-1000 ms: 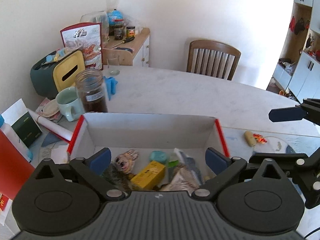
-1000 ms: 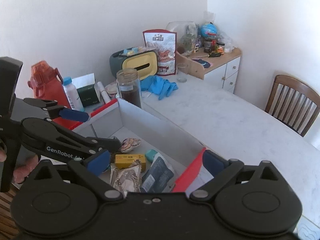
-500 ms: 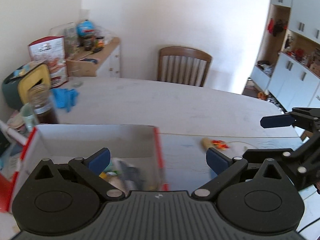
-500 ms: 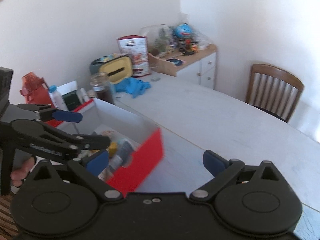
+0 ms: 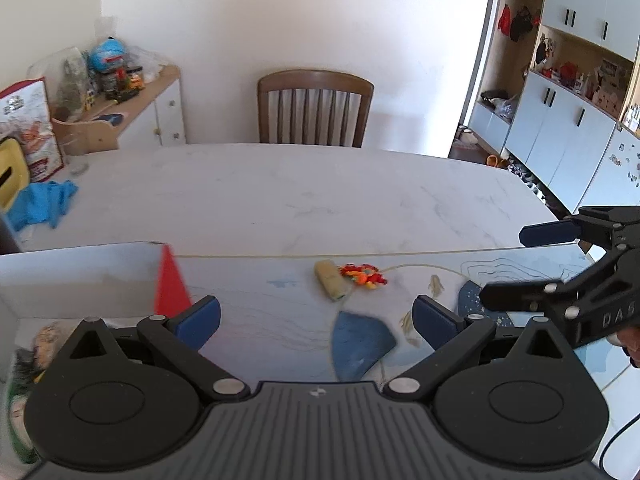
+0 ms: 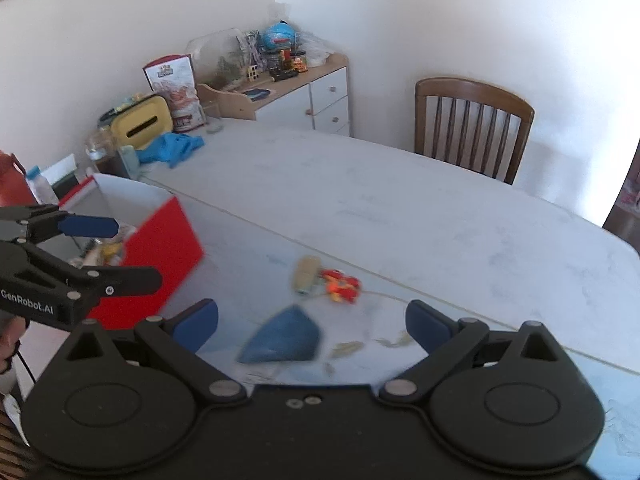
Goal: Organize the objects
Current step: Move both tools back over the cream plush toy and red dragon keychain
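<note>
A white box with red ends sits at the left of the table, with several small items inside. On the printed mat lie a beige cylinder and an orange-red toy beside it. My left gripper is open above the mat, just right of the box, with nothing between its fingers. My right gripper is open too, over the mat in front of the two items; it also shows at the right edge of the left wrist view.
A wooden chair stands at the far side of the marble table. Blue gloves, a yellow-fronted container, a snack bag and a jar crowd the far left. A cluttered sideboard stands by the wall.
Both grippers have swung right, from over the open box to the mat. The box has slid toward the left edge of both views, and the beige cylinder and orange toy are now central.
</note>
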Tool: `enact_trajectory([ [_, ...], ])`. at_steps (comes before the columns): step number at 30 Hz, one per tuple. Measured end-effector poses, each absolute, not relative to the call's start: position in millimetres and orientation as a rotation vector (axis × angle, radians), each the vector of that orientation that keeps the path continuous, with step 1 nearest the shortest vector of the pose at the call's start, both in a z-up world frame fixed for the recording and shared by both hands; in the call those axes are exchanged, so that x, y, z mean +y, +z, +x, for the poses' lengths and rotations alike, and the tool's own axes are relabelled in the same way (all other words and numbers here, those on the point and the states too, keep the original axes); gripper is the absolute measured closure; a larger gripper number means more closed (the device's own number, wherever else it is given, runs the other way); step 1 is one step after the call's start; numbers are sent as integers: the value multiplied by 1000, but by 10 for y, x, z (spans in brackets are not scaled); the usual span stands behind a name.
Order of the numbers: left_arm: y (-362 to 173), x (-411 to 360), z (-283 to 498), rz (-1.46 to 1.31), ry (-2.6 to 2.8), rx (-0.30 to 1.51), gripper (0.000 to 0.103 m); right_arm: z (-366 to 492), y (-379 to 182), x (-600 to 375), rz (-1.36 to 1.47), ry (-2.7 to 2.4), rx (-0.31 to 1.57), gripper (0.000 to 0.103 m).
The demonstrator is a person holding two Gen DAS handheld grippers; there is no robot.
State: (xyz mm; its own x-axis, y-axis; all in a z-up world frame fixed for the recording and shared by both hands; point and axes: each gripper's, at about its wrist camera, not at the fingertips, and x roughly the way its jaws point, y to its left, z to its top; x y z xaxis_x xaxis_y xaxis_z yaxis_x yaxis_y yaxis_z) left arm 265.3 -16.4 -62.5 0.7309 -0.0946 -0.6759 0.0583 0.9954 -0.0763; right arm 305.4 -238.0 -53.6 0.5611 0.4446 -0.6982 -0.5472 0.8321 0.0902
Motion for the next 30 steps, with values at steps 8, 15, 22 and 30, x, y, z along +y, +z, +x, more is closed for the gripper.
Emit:
enact_trajectory([
  [8,-970,-298,3172,-69,-28,800,0,3363,-859,-2454,-200,635,791,8],
  [15,-1285,-263,3507,-107,27,845,0,3715,-1200,-2352,-258,699,809,15],
  [22,-1507,-274,3728,-102,19,867,1,4011,-1475,-2231,-253,762,844,25],
  [30,-1627,-327,3904,-102,-18,886,23,4185,-1638,-2112,-247,829,849,37],
])
